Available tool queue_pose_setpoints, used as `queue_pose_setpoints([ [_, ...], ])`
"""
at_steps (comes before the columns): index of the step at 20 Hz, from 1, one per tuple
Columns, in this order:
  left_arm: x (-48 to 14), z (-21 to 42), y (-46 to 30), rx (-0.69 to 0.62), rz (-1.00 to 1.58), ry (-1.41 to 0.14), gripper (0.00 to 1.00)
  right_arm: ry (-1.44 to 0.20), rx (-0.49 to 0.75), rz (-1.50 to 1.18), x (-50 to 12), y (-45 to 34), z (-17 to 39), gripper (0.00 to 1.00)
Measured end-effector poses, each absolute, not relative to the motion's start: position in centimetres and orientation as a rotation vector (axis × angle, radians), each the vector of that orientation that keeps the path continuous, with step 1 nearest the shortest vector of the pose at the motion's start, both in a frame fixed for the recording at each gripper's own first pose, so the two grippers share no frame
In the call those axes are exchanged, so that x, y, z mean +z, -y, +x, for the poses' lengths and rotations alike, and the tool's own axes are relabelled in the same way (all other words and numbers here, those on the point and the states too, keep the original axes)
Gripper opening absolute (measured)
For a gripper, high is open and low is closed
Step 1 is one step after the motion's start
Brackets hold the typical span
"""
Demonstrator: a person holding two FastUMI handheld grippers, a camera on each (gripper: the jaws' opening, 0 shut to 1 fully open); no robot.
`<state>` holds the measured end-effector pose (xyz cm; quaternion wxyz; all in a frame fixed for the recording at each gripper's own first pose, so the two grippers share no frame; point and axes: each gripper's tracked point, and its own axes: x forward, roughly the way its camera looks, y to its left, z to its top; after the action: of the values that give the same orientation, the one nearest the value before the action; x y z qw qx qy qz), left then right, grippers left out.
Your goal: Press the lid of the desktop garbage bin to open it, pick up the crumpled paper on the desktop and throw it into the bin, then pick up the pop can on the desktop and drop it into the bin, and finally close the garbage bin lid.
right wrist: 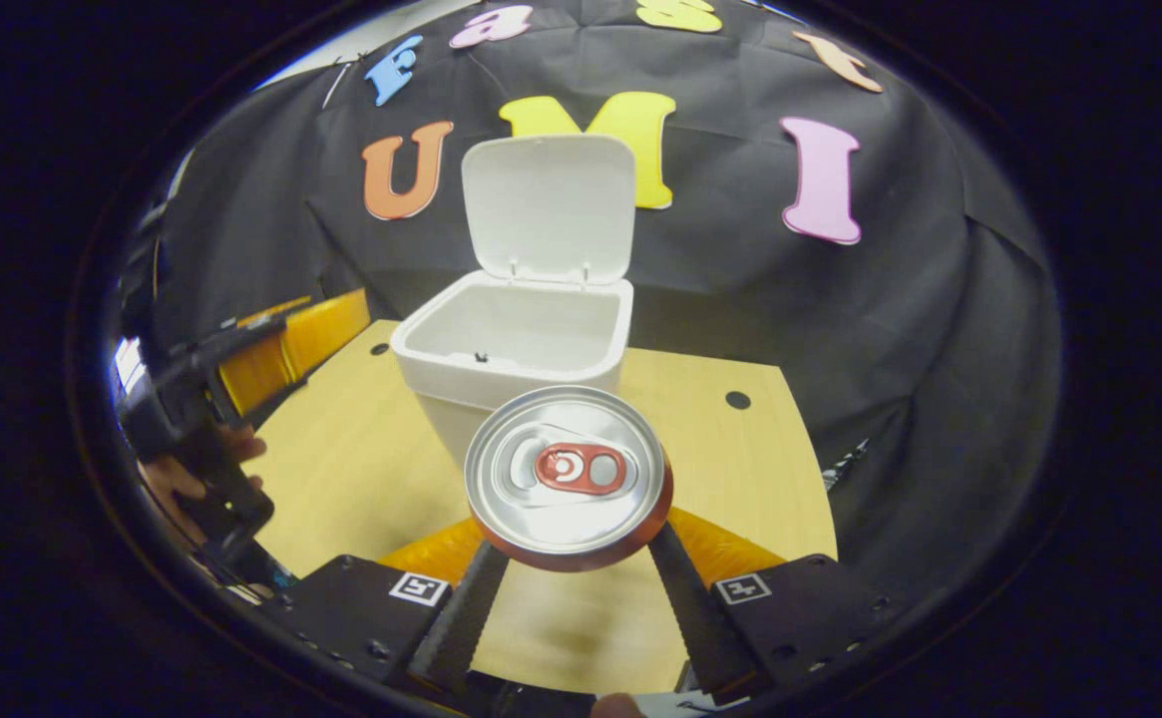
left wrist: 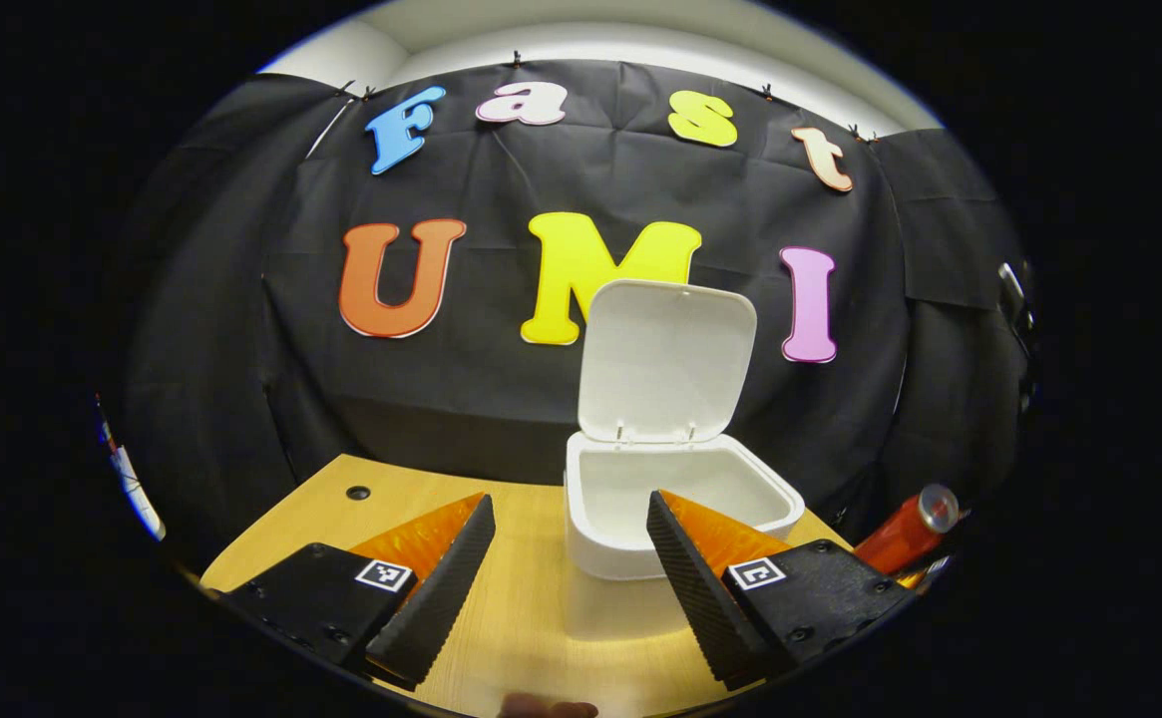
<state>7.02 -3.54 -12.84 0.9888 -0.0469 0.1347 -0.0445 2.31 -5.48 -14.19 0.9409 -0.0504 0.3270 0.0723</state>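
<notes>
Pop can (right wrist: 569, 477), clamped in the right hand-held gripper (right wrist: 569, 558), points lengthwise toward the open bin (right wrist: 511, 349) just beyond; left hand-held gripper (left wrist: 571, 558) gapes empty.

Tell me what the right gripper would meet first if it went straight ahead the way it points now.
Probably the white bin. The right gripper holds the pop can end-on, so the can's top would likely strike the bin's near wall or rim first; depth is unclear.
</notes>
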Motion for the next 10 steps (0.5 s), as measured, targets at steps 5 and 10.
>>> queue_pose_setpoints([
  [5,-13.0,3.8,0.7,-0.026,-0.109,-0.287,0.99,-0.622,0.191,-0.132,-9.9,3.0,5.3,0.81],
  [10,-11.7,2.1,-1.7,0.035,-0.079,-0.272,0.99,-0.564,0.202,-0.163,-7.2,1.3,10.9,0.82],
])
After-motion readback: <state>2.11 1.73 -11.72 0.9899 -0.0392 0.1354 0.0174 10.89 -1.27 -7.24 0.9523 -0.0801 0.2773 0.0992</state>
